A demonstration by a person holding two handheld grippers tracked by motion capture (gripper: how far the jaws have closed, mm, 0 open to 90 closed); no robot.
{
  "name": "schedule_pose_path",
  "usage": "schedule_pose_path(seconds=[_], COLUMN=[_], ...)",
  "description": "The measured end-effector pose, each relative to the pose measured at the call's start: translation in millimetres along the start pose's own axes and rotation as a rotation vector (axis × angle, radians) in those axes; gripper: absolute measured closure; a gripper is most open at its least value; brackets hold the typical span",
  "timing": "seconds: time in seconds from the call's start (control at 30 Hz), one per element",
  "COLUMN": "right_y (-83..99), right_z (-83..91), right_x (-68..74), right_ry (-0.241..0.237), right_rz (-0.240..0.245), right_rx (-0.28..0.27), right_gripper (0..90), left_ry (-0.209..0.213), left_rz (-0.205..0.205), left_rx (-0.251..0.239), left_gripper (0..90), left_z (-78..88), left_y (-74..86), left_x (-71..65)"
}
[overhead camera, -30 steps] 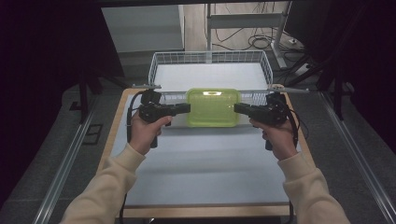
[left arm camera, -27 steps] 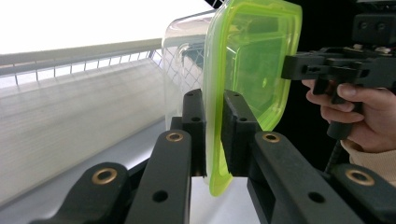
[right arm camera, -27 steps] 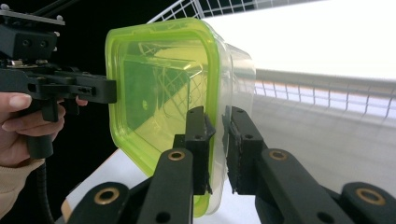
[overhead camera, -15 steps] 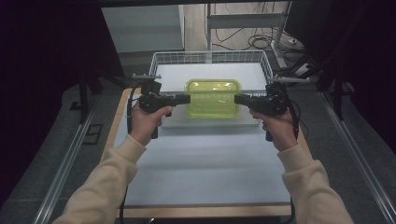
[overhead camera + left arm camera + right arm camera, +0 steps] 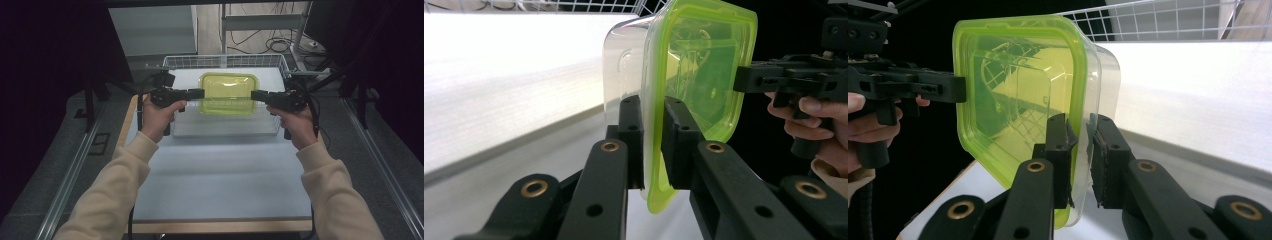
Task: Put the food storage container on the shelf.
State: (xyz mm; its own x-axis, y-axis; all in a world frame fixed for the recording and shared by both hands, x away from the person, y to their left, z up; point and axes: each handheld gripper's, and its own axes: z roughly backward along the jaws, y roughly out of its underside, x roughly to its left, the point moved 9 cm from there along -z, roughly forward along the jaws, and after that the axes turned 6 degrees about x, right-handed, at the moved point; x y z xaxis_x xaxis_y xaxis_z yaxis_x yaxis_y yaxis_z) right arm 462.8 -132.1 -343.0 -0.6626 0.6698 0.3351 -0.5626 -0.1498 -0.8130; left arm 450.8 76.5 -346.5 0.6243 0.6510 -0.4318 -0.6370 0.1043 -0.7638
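A clear plastic container with a yellow-green lid (image 5: 227,92) hangs in the air over the wire basket (image 5: 225,61), held between both grippers. My left gripper (image 5: 200,93) is shut on the lid's rim at the container's left end; in the left gripper view its pads (image 5: 676,125) pinch the green rim (image 5: 704,65). My right gripper (image 5: 255,95) is shut on the right end. The right gripper view shows that gripper (image 5: 1079,125) clamped on the rim, with the container (image 5: 1018,75) seen lid-side. Each gripper view also shows the other gripper at the far rim (image 5: 744,80) (image 5: 960,89).
The wire basket has a white floor and stands at the far end of the white table (image 5: 220,175). Metal rails (image 5: 70,170) run along both sides of the table. Cables and a metal frame (image 5: 270,30) lie on the floor beyond it.
Both hands have risen and moved away from the person, carrying the container from the basket's near edge to above its inside.
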Motion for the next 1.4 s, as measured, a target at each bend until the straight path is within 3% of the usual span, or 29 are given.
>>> schedule_pose_path(seconds=[0.3,0.57,0.7,0.87,1.03,1.23,1.33,1.4], right_y=[-20.9,-35.7,-45.0,-51.7,-52.1,-48.4,-47.4,-47.8], right_z=[-0.7,-7.2,-14.1,-25.0,-31.9,-44.5,-51.3,-55.8], right_x=[-4.0,-11.1,-18.8,-32.6,-41.0,-49.3,-56.5,-62.7], right_ry=[-0.012,0.001,0.032,0.049,0.045,0.059,0.070,0.078], right_rz=[0.007,-0.001,-0.015,-0.053,-0.088,-0.112,-0.137,-0.166], right_rx=[-0.008,0.001,0.006,0.018,0.040,0.067,0.075,0.067], right_gripper=[80.1,80.0,80.0,80.0,79.9,79.3,77.5,74.7], left_ry=[0.023,0.018,-0.005,-0.001,0.013,-0.011,0.020,0.011], left_rz=[0.019,0.047,0.064,0.099,0.129,0.173,0.213,0.230], left_rx=[-0.006,0.001,0.008,0.015,0.029,0.065,0.040,0.041], left_gripper=[80.9,80.9,80.6,80.4,80.3,79.9,79.7,79.0], left_z=[-0.4,-4.9,-12.7,-26.1,-32.5,-43.2,-46.2,-48.6], left_y=[-15.5,-28.0,-35.4,-42.5,-42.6,-40.2,-44.8,-46.6], left_x=[5.2,14.3,23.0,38.3,44.9,58.1,60.7,62.7])
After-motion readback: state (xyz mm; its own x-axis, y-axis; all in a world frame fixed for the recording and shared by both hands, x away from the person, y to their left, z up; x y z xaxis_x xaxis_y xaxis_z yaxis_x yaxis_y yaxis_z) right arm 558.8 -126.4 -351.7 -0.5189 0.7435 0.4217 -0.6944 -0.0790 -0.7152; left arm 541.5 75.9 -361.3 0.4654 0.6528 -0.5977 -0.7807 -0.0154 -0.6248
